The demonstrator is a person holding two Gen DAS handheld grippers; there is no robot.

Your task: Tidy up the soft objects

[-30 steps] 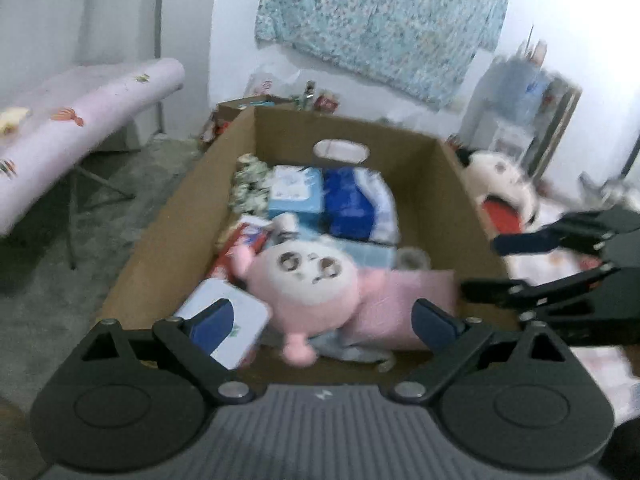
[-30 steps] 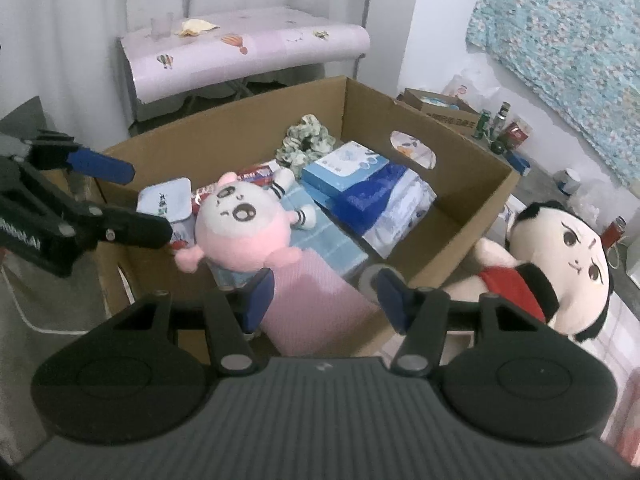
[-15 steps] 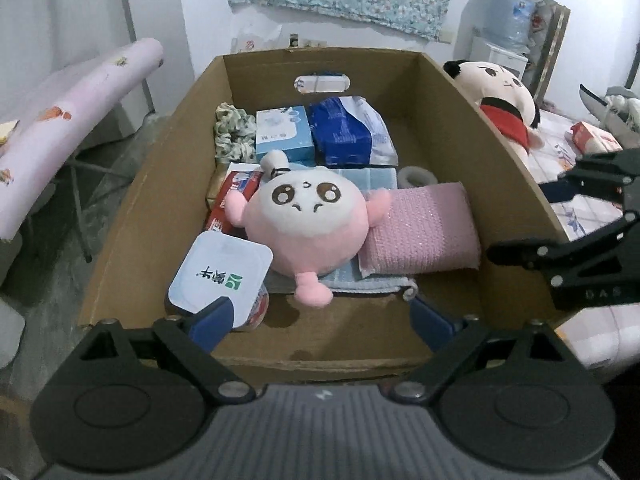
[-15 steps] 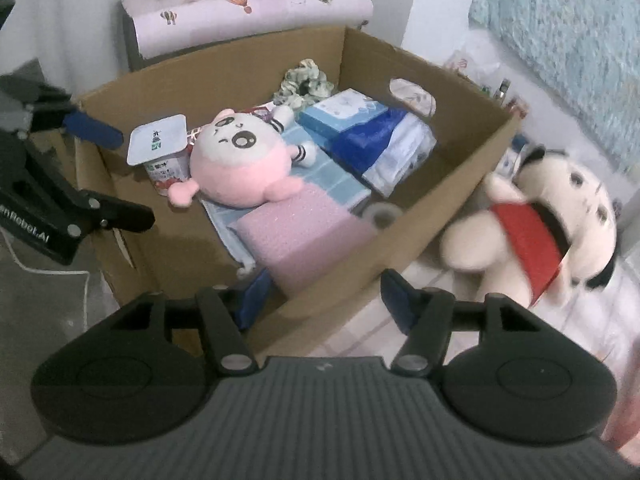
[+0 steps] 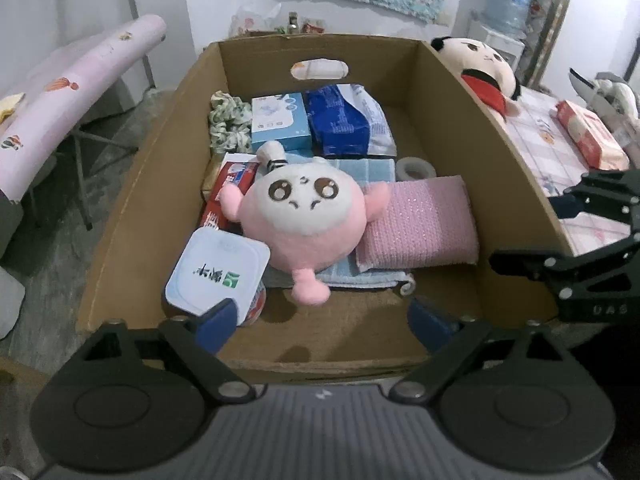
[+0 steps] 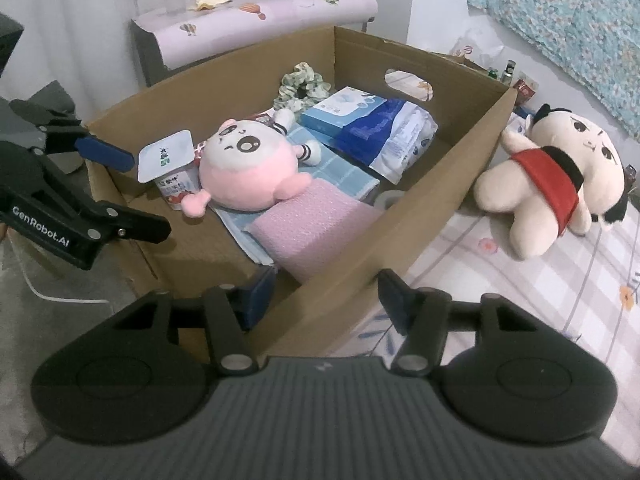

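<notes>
Fuzzy round pink plush (image 5: 302, 220) fills corrugated cardboard box (image 5: 132, 216).

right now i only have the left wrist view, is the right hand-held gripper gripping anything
Observer: No. The right hand-held gripper is open and straddles the cardboard box wall, one finger inside and one outside, with nothing clamped.
Operator: the doll outside the box, i only see its head, how's it lying
Observer: The red-belted doll rests with its whole body on the checked cloth beside the box, legs toward the gripper.
Operator: is the lidded cup upright
Observer: Yes, the cup stands upright on the box floor, and the pink plush is against its side.
</notes>
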